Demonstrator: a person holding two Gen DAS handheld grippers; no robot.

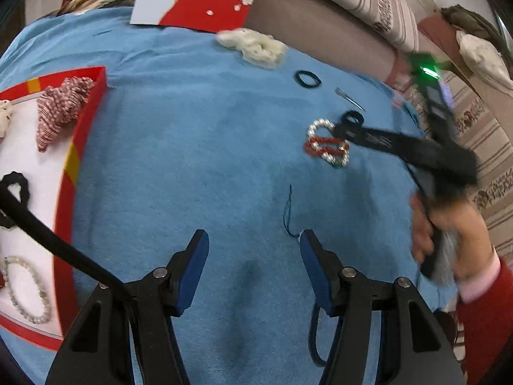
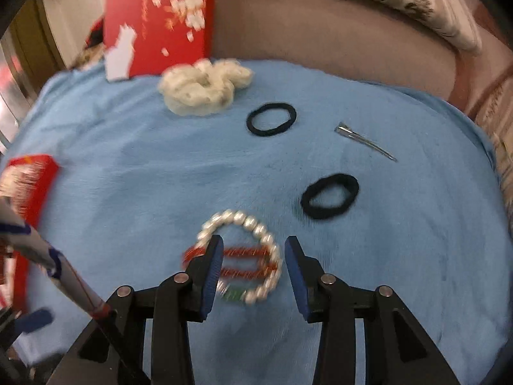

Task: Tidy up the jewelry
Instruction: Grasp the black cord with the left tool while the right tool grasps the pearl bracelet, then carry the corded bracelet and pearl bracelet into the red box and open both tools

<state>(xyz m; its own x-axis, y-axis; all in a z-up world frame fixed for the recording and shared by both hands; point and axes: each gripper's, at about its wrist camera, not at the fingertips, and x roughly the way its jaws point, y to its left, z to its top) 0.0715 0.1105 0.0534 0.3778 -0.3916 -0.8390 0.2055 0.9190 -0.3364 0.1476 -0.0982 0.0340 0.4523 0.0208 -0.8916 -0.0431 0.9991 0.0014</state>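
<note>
Here, going left to right, the red box (image 1: pixel 83 134) at the left edge of the blue cloth (image 1: pixel 192 160) already holds a striped scrunchie (image 1: pixel 61 109) and a pearl bracelet (image 1: pixel 25 288). The left gripper (image 1: pixel 253 250) hovers over bare cloth, fingers wide and empty. Further right lie the pearl-and-red bracelets (image 2: pixel 237 256), tangled together, with the right gripper (image 2: pixel 253 263) poised just above them, fingers spread wide and gripping nothing. These beaded loops look light but hard and slippery, and limp on their string, so they would likely sag or slide. A pinch across the overlap of both strands seems the surest hold. Beyond sit a thick black hair tie (image 2: pixel 330 197) and a metal clip (image 2: pixel 365 141).
</note>
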